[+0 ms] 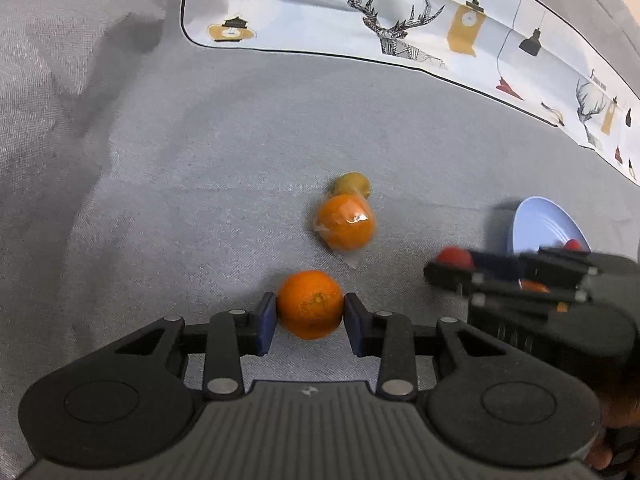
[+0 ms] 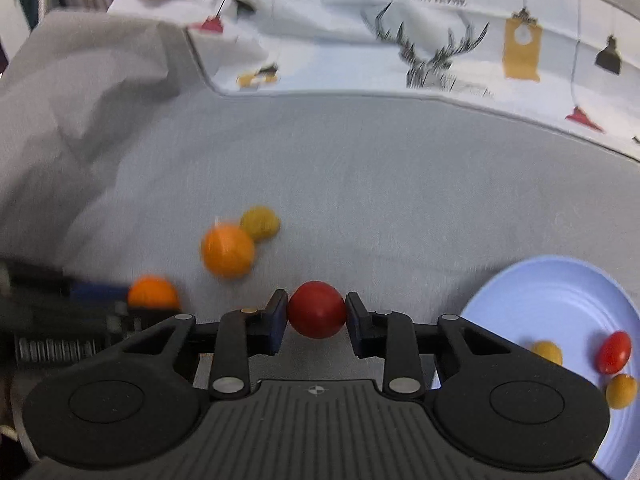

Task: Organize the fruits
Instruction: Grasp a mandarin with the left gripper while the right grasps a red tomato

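Observation:
My left gripper (image 1: 310, 310) is shut on an orange (image 1: 310, 304) just above the grey cloth. Ahead lie a plastic-wrapped orange (image 1: 346, 222) and a yellow-green fruit (image 1: 352, 184) touching it. My right gripper (image 2: 317, 310) is shut on a red tomato (image 2: 317, 309); it shows in the left wrist view (image 1: 454, 258) at right, blurred. A light blue plate (image 2: 560, 304) at lower right holds a red tomato (image 2: 614, 352) and two small yellow fruits (image 2: 621, 390). The left gripper with its orange (image 2: 154, 292) shows at left in the right wrist view.
A grey cloth (image 1: 200, 160) covers the surface and bunches up in folds at the left (image 1: 60, 60). A printed tablecloth with deer and lamp pictures (image 1: 360, 12) lies along the far side. The plate also shows in the left wrist view (image 1: 540, 224).

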A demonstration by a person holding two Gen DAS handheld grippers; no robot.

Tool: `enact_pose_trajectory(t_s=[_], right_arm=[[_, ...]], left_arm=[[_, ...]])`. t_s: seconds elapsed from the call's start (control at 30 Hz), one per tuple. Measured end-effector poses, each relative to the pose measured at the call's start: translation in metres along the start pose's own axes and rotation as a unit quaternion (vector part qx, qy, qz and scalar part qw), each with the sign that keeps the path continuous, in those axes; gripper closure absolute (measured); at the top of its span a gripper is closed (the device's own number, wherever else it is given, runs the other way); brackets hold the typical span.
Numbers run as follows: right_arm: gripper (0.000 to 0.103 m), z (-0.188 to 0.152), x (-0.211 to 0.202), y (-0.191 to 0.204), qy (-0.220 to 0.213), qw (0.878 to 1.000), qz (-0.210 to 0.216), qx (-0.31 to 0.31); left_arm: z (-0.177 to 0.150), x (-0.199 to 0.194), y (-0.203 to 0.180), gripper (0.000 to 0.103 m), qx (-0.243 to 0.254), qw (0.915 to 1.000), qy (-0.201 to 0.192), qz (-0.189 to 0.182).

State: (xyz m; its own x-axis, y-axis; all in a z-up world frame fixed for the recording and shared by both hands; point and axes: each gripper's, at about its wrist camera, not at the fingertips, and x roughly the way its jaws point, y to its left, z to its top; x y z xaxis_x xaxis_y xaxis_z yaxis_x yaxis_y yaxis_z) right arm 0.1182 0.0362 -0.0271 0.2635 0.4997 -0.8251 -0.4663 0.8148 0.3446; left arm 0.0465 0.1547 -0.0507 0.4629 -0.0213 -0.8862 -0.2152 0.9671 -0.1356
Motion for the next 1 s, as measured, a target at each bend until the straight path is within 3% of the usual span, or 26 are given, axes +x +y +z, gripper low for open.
enact_pose_trajectory(t_s=[0.17,1.0], right_arm=[[0.07,-0.0093,0.0046,0.0055,0.019,0.999,-0.002,-0.037],[0.07,-0.0084,0.0092,0.0071,0.017,0.999,-0.004,-0.032]], left_arm=[[0.0016,0.0062,-0.0023,0.063,0.004,0.9999,0.01,0.004],[0.0021,0.0084,-0.0035,0.063,0.008,0.9999,0.013,0.007]])
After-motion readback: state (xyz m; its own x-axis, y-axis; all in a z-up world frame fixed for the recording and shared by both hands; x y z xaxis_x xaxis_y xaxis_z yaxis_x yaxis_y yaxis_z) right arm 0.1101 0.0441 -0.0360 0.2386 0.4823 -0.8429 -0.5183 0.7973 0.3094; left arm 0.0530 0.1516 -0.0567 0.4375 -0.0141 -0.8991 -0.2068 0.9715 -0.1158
